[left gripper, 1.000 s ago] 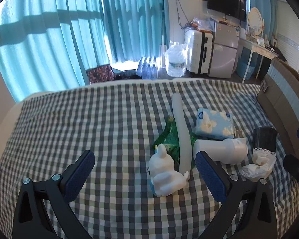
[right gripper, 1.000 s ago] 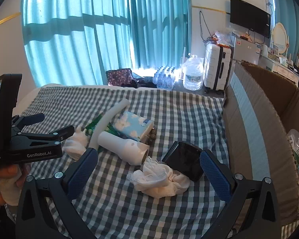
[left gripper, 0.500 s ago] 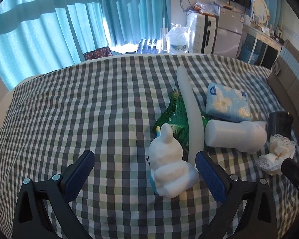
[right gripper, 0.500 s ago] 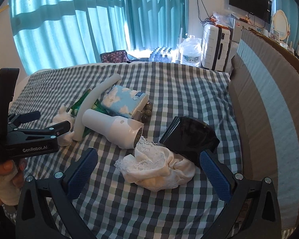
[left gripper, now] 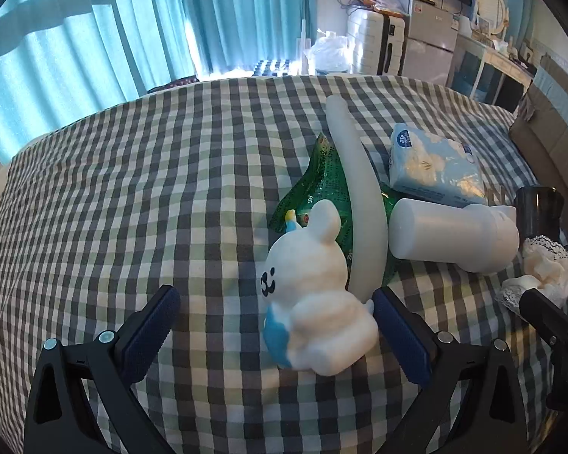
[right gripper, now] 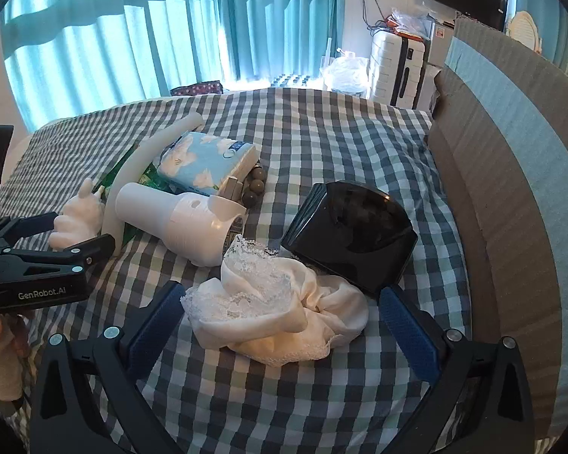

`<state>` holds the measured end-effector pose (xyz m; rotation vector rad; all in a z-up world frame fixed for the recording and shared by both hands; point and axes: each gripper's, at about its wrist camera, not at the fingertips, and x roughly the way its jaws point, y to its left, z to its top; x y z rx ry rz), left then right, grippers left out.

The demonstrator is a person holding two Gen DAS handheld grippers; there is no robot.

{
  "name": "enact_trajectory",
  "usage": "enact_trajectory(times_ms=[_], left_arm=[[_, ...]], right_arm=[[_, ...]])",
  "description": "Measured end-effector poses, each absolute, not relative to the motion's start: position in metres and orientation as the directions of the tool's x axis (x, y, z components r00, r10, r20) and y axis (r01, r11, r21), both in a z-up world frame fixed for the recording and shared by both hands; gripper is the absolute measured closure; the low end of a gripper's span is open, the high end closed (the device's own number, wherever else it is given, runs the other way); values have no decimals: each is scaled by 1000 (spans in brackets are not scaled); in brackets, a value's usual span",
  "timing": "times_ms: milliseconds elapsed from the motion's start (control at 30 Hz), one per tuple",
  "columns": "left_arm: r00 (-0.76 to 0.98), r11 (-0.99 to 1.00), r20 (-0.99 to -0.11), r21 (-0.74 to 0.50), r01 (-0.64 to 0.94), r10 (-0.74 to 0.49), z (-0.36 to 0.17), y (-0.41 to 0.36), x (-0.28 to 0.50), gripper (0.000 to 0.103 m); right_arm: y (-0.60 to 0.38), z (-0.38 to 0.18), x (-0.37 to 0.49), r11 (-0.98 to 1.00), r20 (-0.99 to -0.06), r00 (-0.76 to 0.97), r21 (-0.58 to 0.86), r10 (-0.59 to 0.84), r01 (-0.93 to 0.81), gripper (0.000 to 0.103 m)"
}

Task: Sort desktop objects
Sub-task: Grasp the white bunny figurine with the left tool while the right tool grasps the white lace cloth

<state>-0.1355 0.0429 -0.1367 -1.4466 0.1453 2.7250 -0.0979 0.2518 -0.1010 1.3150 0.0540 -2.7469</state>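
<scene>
Presently we stand at the approach step of the sort, with nothing yet lifted. Our left gripper (left gripper: pixel 274 325) has its jaws wide apart, bracketing the white rabbit figure (left gripper: pixel 314 295), which lies on the checked bed cover (left gripper: pixel 132 174) nearer the right-hand pad than the left. Our right gripper (right gripper: pixel 284 321), jaws likewise apart, frames the lace-trimmed cloth (right gripper: pixel 276 310). We judge that each next move calls for a short advance and a closing of the jaws, then a carry to the cardboard box (right gripper: pixel 511 174) at the right edge of the bed.

Obstacles crowd both targets. Behind the rabbit, a curved white tube (left gripper: pixel 356 196) lies over a green packet (left gripper: pixel 322 185) and ends close to the right-hand pad; it may be caught as well. A white bottle (right gripper: pixel 181 223) lies on its side beside the cloth, and a black case (right gripper: pixel 352 230) rests against the cloth's far edge. A blue tissue pack (right gripper: pixel 208 159) and some beads (right gripper: pixel 255 185) lie farther back.
</scene>
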Motion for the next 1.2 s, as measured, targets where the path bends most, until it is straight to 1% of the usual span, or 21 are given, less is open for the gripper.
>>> enact_trajectory(times_ms=[200, 233, 300, 333, 367, 400, 433, 467, 500, 533, 600, 633, 700, 800, 933, 1200], left_arm=[[-578, -997, -816, 31, -69, 14, -129, 34, -135, 0], [-580, -998, -815, 25, -65, 18, -128, 32, -135, 1], [-580, -998, -814, 11, -58, 25, -126, 27, -136, 6], [-579, -998, -815, 7, -57, 28, -125, 25, -136, 12], [-577, -998, -817, 6, -58, 29, -124, 24, -135, 21], [-571, -998, -820, 4, -59, 30, -123, 21, -133, 26], [-565, -998, -824, -2, -60, 35, -123, 19, -132, 37], [-561, -998, -826, -12, -61, 45, -123, 16, -130, 44], [-562, -998, -826, -19, -59, 48, -121, 14, -127, 44], [-565, -998, -824, -17, -57, 46, -119, 13, -126, 44], [-572, -998, -819, -11, -59, 42, -115, 12, -123, 44], [-575, -998, -817, -9, -55, 39, -113, 11, -122, 45], [-582, -999, -813, -8, -42, 31, -108, 9, -122, 45], [-597, -999, -802, -14, -32, 30, -99, 3, -121, 45], [-619, -1000, -785, -6, -22, 18, -89, 2, -120, 45], [-639, -1000, -769, 5, -10, 3, -78, 0, -116, 45]], right_arm=[[251, -103, -97, -995, -781, -621, 12, -71, 99, 0], [252, -103, -97, -995, -781, -621, 14, -73, 99, 0], [252, -103, -97, -995, -781, -620, 14, -74, 101, 4], [252, -102, -97, -995, -781, -621, 8, -68, 100, 5], [251, -101, -96, -995, -780, -622, 3, -64, 99, 8], [251, -101, -96, -995, -783, -619, 2, -64, 101, 11], [250, -101, -96, -994, -788, -612, -1, -65, 107, 13], [248, -101, -95, -994, -793, -607, -12, -57, 110, 20], [247, -101, -95, -993, -796, -604, -26, -47, 112, 31], [245, -101, -93, -993, -799, -600, -37, -39, 113, 36], [242, -101, -91, -992, -814, -579, -28, -49, 123, 52], [241, -102, -90, -992, -824, -564, -22, -54, 127, 55], [239, -105, -86, -991, -831, -555, -43, -34, 125, 71], [240, -104, -83, -992, -836, -546, -28, -44, 124, 85], [248, -99, -81, -994, -838, -541, 16, -74, 111, 91], [265, -83, -82, -993, -825, -555, 55, -107, 108, 92]])
